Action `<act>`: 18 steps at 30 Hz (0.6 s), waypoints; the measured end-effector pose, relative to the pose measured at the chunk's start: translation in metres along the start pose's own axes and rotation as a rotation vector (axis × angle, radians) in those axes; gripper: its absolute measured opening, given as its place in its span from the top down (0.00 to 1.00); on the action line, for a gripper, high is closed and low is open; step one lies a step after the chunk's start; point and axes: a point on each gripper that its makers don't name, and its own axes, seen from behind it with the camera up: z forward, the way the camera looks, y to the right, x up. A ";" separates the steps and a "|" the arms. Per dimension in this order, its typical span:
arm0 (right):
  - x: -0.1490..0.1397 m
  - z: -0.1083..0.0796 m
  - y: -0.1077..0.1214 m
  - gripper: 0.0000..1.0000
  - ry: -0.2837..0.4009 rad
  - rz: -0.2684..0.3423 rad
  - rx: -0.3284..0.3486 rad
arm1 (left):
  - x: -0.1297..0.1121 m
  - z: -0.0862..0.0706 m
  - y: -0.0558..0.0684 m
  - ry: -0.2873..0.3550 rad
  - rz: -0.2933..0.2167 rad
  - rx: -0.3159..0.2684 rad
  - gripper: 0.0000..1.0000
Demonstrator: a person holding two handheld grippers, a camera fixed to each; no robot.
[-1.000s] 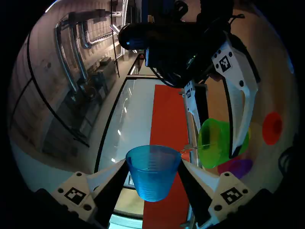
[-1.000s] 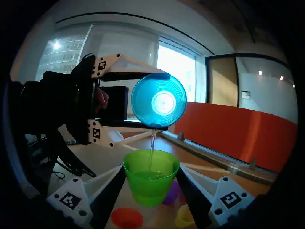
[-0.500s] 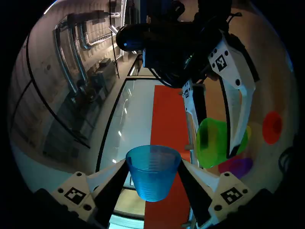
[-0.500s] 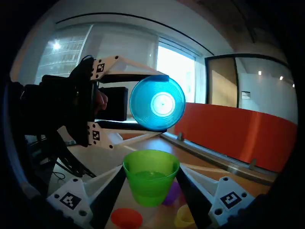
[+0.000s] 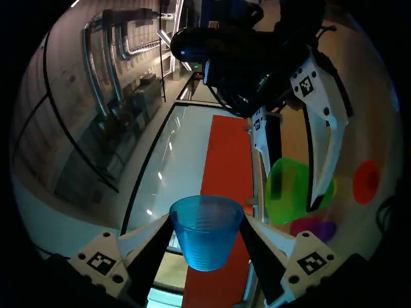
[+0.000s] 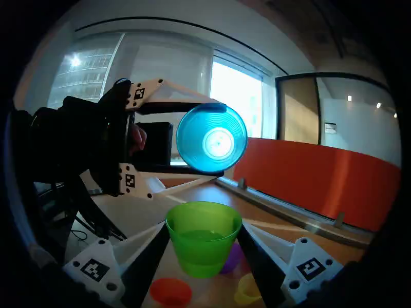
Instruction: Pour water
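In the left gripper view my left gripper (image 5: 206, 237) is shut on a translucent blue cup (image 5: 206, 237), which is tipped on its side. The right gripper view shows that blue cup (image 6: 211, 137) mouth-on, held by the left gripper (image 6: 205, 138) above and behind the green cup. My right gripper (image 6: 204, 240) is shut on an upright green cup (image 6: 204, 237) with water in it. In the left gripper view the green cup (image 5: 287, 189) sits between the right gripper's white fingers (image 5: 323, 133). No stream runs between the cups.
On the wooden table (image 6: 216, 295) below lie a red cup (image 6: 170, 292), a purple cup (image 6: 234, 256) and a yellow cup (image 6: 249, 291). An orange partition (image 6: 329, 179) runs along the table's far side. A gloved hand (image 6: 82, 138) holds the left gripper.
A thin stream ran from the blue cup into the green cup one second ago; it has stopped. The blue cup has shifted slightly; the green cup has stayed put.
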 end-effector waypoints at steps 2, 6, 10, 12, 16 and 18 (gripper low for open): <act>0.000 -0.002 0.001 0.09 0.001 -0.002 -0.006 | -0.003 0.000 0.000 -0.004 -0.039 0.003 0.14; -0.001 -0.008 0.003 0.09 0.004 -0.003 -0.017 | -0.008 -0.002 -0.001 -0.011 -0.125 0.010 0.14; 0.002 -0.013 0.006 0.09 0.009 -0.005 -0.032 | -0.016 -0.003 -0.002 -0.019 -0.247 0.016 0.14; 0.003 -0.016 0.007 0.09 0.012 -0.007 -0.039 | -0.020 -0.004 -0.004 -0.023 -0.310 0.018 0.14; 0.009 -0.020 0.009 0.09 0.022 -0.013 -0.052 | -0.028 -0.007 -0.006 -0.032 -0.457 0.025 0.14; 0.011 -0.022 0.009 0.09 0.027 -0.014 -0.058 | -0.032 -0.008 -0.007 -0.036 -0.528 0.027 0.14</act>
